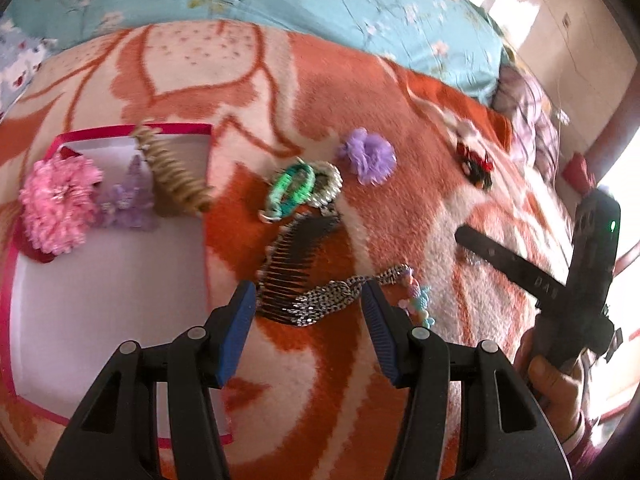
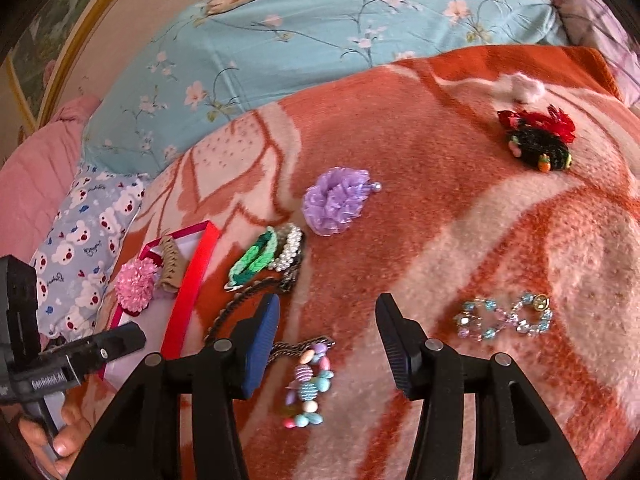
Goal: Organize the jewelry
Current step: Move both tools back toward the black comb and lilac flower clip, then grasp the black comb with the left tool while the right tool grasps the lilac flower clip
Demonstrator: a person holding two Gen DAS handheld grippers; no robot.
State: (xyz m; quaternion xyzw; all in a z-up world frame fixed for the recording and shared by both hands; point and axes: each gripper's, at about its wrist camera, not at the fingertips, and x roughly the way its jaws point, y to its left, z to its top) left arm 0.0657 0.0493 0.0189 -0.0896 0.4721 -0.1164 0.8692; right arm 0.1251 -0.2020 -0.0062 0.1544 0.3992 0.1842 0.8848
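Note:
My left gripper (image 1: pixel 309 296) is open, its blue pads on either side of a silver chain necklace (image 1: pixel 324 300) that lies over a black hair comb (image 1: pixel 296 256). A red-rimmed white box (image 1: pixel 100 312) at the left holds a pink flower (image 1: pixel 56 204), a lilac clip (image 1: pixel 128 198) and a tan claw clip (image 1: pixel 176 176). My right gripper (image 2: pixel 326 316) is open and empty above a pastel bead bracelet (image 2: pixel 308 384). A crystal bracelet (image 2: pixel 504 320) lies to its right. A green bracelet (image 2: pixel 252 262), pearl bracelet (image 2: pixel 288 252) and purple flower (image 2: pixel 336 200) lie beyond.
Everything lies on an orange and cream blanket (image 2: pixel 440 220) on a bed. A black and red hair tie (image 2: pixel 536 140) sits far right. A blue floral quilt (image 2: pixel 320 32) lies behind. The right gripper (image 1: pixel 500 258) shows at the right of the left wrist view.

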